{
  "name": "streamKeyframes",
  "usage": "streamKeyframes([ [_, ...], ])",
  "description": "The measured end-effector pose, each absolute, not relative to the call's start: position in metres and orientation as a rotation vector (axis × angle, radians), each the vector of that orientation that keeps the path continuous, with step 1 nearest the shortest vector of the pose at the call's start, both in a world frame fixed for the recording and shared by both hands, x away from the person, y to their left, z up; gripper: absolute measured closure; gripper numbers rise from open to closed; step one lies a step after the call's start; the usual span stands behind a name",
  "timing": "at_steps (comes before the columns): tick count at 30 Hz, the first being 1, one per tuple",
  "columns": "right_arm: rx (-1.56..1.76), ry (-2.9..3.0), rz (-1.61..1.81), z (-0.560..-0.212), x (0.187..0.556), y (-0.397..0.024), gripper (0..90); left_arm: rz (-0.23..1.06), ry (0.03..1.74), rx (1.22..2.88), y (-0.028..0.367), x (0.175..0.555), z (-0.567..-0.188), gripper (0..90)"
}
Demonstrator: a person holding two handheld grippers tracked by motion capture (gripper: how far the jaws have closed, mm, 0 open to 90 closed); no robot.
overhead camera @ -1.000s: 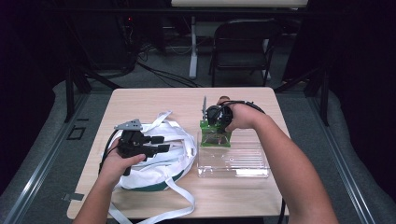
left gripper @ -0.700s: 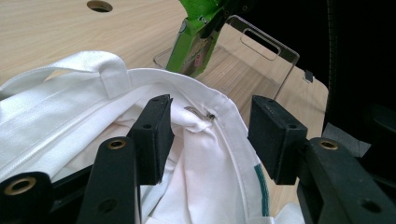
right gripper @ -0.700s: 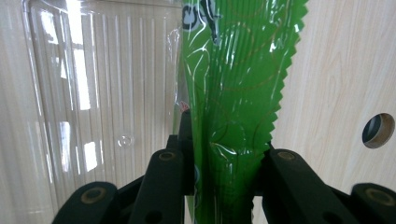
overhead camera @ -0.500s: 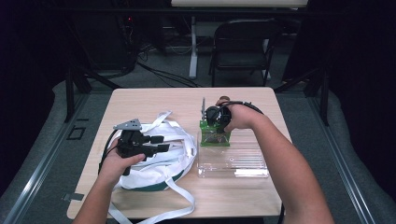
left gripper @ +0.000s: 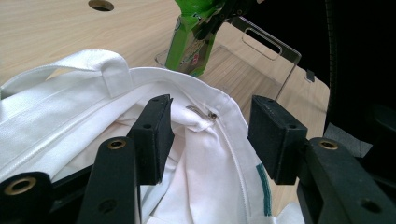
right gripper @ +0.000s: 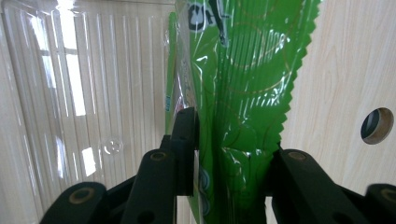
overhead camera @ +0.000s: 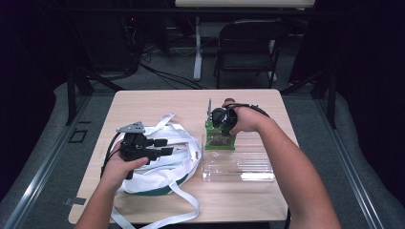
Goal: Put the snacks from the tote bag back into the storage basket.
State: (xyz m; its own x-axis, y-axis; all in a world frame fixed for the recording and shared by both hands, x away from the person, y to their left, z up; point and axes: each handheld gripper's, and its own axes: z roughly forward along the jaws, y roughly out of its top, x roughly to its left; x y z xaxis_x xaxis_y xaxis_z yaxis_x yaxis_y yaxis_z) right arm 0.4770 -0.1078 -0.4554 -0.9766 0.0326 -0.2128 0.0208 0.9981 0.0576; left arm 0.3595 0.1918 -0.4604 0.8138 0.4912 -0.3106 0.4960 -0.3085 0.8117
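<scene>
- Right gripper [overhead camera: 220,125]: jaws just opening, green packet [right gripper: 238,93] between them, standing at the tray's [overhead camera: 239,169] far end.
- Widen fully before lifting; avoid tipping packet.
- Left gripper [left gripper: 205,140]: half-open, empty, over white bag [overhead camera: 162,157]; hold steady.

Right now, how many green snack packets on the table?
1: the green snack packet stands at the clear tray's far left corner, between the right tongs. Others may be hidden in the white bag.
</scene>
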Motion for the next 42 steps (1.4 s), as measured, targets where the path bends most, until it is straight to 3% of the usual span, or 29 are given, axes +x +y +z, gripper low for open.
streamKeyframes([
  [10,0.045,2.887,0.097,-0.456,0.479,-0.106,55.1,-0.006,0.74,1.952,0.193,0.36,-0.46,49.6],
  [20,0.087,2.869,0.174,-0.449,0.477,-0.106,49.9,-0.004,0.741,1.949,0.193,0.36,-0.461,49.6],
  [42,0.133,2.861,0.242,-0.432,0.468,-0.107,45.1,-0.005,0.744,1.954,0.193,0.361,-0.461,49.6],
])
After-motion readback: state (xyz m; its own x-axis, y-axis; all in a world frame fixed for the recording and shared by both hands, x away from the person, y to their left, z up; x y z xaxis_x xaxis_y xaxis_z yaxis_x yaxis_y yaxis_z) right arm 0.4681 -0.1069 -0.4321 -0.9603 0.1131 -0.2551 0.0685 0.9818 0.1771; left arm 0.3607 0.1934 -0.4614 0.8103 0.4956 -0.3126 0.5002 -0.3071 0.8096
